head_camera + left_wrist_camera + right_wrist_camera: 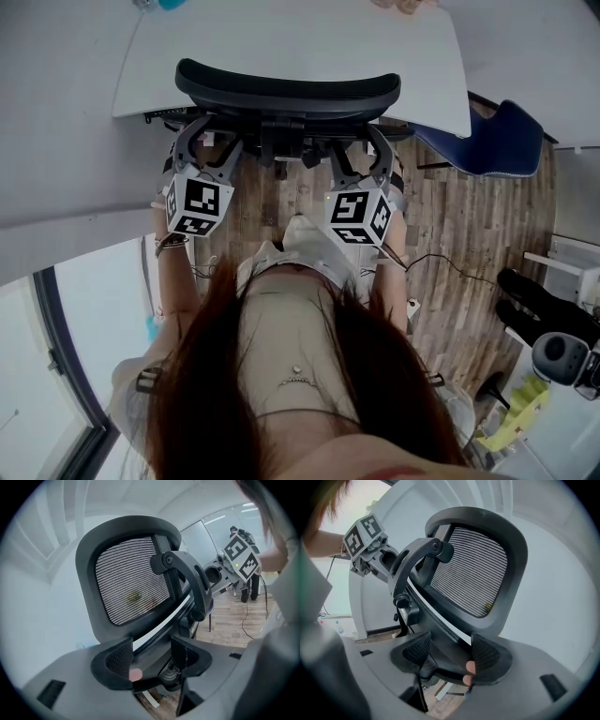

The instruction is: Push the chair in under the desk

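Note:
A black office chair (286, 89) stands against the near edge of the white desk (281, 37), its seat hidden under the desktop. Its mesh back (131, 583) fills the left gripper view and shows again as the mesh back (471, 573) in the right gripper view. My left gripper (204, 139) is open behind the back's left side, and the back's lower frame runs between its jaws (152, 656). My right gripper (361, 150) is open on the right side in the same way, with the frame between its jaws (450, 651).
A blue chair (497, 141) stands to the right of the desk on the wooden floor (469, 225). Dark gear (534, 300) and a thin cable (441, 258) lie at the right. A glass wall (56, 356) runs along the left.

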Action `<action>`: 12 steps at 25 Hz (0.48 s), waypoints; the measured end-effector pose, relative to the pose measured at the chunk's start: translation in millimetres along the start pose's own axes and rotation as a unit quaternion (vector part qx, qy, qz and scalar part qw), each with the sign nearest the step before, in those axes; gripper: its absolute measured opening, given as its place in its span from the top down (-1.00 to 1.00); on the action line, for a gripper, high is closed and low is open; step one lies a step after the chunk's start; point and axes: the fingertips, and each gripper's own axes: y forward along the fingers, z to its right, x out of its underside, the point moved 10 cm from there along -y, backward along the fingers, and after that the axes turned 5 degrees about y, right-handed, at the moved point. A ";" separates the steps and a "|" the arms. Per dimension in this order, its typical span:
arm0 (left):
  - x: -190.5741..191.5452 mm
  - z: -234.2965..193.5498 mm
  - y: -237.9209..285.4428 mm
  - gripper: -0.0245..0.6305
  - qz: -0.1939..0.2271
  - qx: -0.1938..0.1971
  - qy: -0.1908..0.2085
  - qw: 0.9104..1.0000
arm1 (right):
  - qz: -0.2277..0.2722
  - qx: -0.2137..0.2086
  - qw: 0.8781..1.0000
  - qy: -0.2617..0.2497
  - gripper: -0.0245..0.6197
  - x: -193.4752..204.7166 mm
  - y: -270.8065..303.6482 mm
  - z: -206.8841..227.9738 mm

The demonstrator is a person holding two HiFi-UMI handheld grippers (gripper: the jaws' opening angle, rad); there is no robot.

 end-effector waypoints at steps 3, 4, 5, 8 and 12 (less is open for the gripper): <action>-0.5 -0.6 -0.1 0.18 0.000 -0.002 -0.001 1.000 | 0.002 -0.002 1.000 0.000 0.09 -0.8 1.0 1.3; -1.2 -0.6 0.4 0.18 -0.001 -0.001 -0.001 1.000 | 0.002 -0.003 1.000 0.000 0.09 -0.7 1.4 2.4; -2.2 -0.3 1.2 0.18 -0.001 -0.001 -0.002 1.000 | 0.002 -0.004 1.000 -0.001 0.09 -0.2 1.7 3.9; -3.7 -0.6 3.7 0.18 -0.001 -0.001 -0.003 1.000 | 0.004 -0.005 1.000 -0.001 0.09 0.5 3.9 7.0; -0.9 -2.0 4.4 0.18 -0.004 -0.001 -0.004 1.000 | 0.006 -0.007 1.000 -0.001 0.09 0.3 6.7 5.2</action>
